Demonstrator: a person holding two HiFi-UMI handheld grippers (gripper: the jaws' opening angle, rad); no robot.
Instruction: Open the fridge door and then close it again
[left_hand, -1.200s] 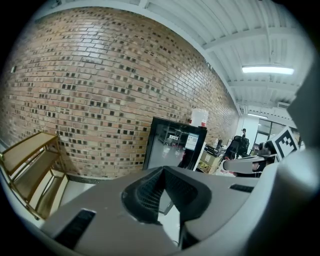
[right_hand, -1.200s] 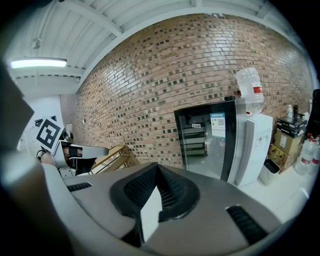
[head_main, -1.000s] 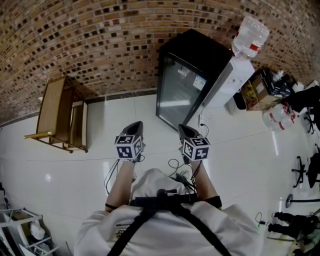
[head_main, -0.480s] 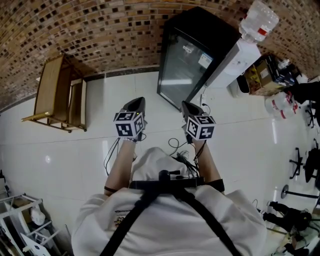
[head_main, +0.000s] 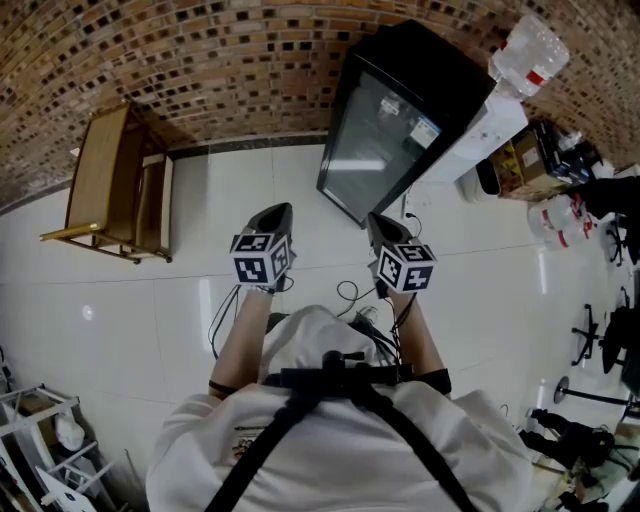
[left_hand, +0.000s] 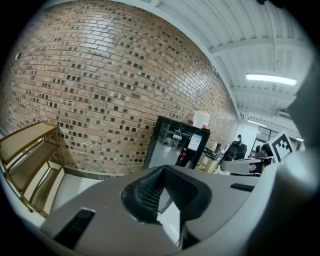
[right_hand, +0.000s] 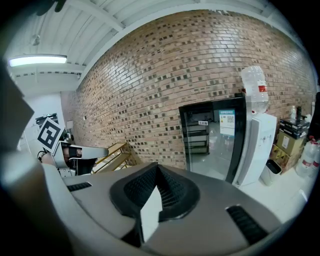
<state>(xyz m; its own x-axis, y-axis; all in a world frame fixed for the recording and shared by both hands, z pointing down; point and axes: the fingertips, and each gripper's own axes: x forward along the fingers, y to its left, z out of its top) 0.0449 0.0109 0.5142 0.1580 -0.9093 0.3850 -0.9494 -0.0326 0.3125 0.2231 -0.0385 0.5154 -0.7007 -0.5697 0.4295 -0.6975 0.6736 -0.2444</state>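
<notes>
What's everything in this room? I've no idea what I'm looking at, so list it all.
Fridge: one, black with a glass door, shut, against the wall.
Brick wall: one, brown, behind the fridge.
Water dispenser: one, white, right of the fridge.
Bottle: one, clear, on top of the dispenser.
Wooden shelf: one, light brown, left, by the wall.
Cardboard box: one, brown, beyond the dispenser.
Floor: white tiles.
Left gripper: one, black, shut, empty.
Right gripper: one, black, shut, empty.
</notes>
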